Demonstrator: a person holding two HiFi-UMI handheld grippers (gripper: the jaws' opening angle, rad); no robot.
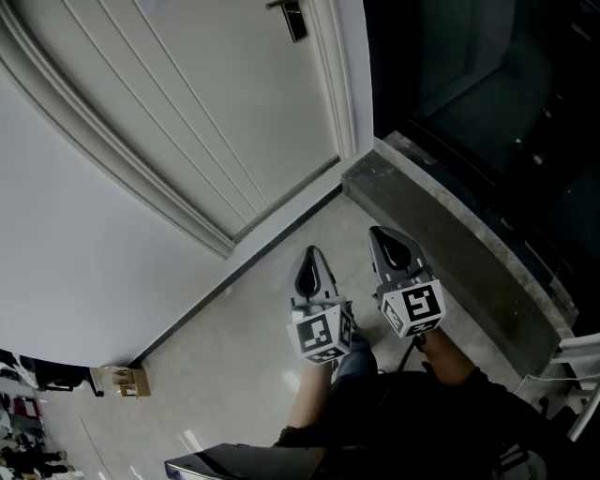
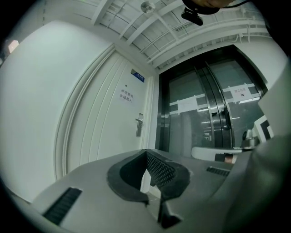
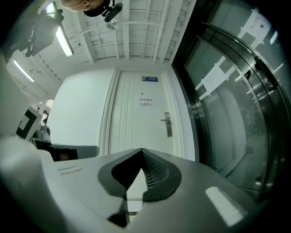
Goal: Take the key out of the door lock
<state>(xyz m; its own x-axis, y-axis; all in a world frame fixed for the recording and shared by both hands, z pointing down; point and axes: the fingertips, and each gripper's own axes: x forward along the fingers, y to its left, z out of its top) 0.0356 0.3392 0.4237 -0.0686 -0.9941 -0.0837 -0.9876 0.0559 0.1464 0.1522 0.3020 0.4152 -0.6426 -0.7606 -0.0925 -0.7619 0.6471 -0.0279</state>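
A white panelled door (image 1: 216, 112) stands ahead, some way off. Its metal lock plate with a lever handle (image 3: 168, 124) shows small in the right gripper view, and the same lock plate (image 2: 139, 125) in the left gripper view and lock plate (image 1: 293, 19) at the head view's top edge. No key can be made out at this distance. My left gripper (image 1: 312, 267) and right gripper (image 1: 389, 246) are held side by side low over the floor, pointing at the door. Both are shut with nothing between the jaws.
Dark glass doors (image 3: 227, 113) stand to the right of the white door, behind a grey stone sill (image 1: 450, 234). A plain white wall (image 1: 66, 234) runs left. A small cardboard box (image 1: 127, 382) sits on the floor by it. A sign (image 3: 146, 102) hangs on the door.
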